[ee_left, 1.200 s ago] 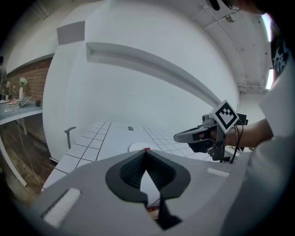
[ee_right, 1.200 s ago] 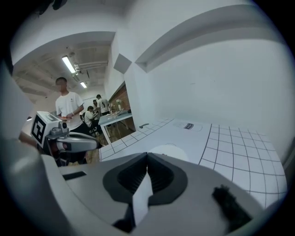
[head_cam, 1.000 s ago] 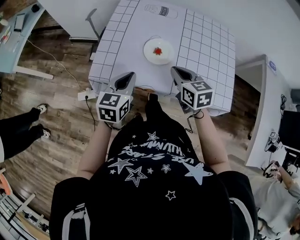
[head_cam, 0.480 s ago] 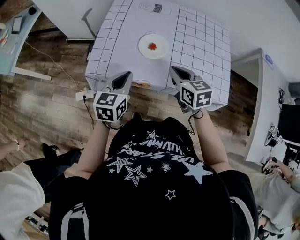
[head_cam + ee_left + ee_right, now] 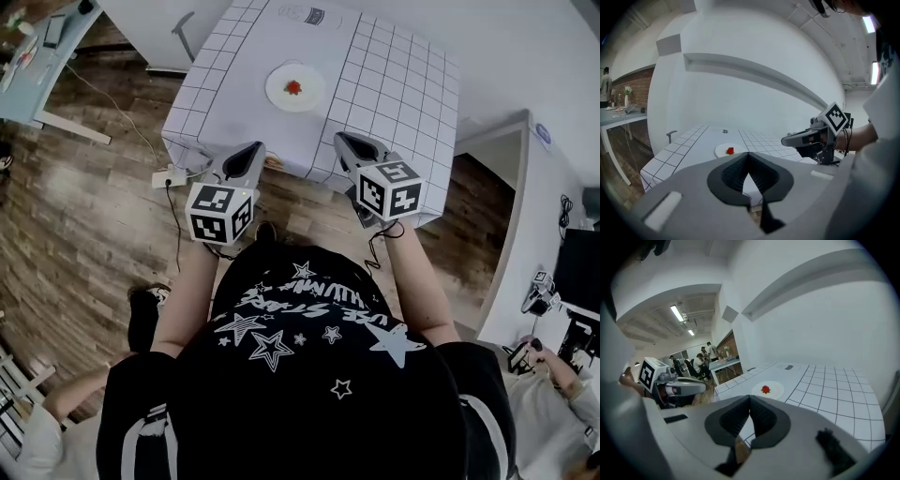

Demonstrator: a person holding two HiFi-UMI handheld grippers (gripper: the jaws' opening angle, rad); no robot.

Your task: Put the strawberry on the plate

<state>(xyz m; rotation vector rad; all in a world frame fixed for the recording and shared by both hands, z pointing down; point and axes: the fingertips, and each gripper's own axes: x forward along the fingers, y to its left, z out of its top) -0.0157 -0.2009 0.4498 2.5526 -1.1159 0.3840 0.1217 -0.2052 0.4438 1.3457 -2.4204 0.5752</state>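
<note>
The strawberry [image 5: 293,87] sits on the plate [image 5: 310,97], out on the white surface [image 5: 384,84]. Left gripper [image 5: 246,153] and right gripper [image 5: 348,144] hover well short of the plate, both pressed together, nothing pinched.

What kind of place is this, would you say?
Probably an office or lab workspace: a white grid-marked table, desks with people seated behind, and ceiling strip lights.

Nothing reads clearly: the shirt's lettering [image 5: 309,305] is upside down, the table's label [image 5: 313,15] too small.
</note>
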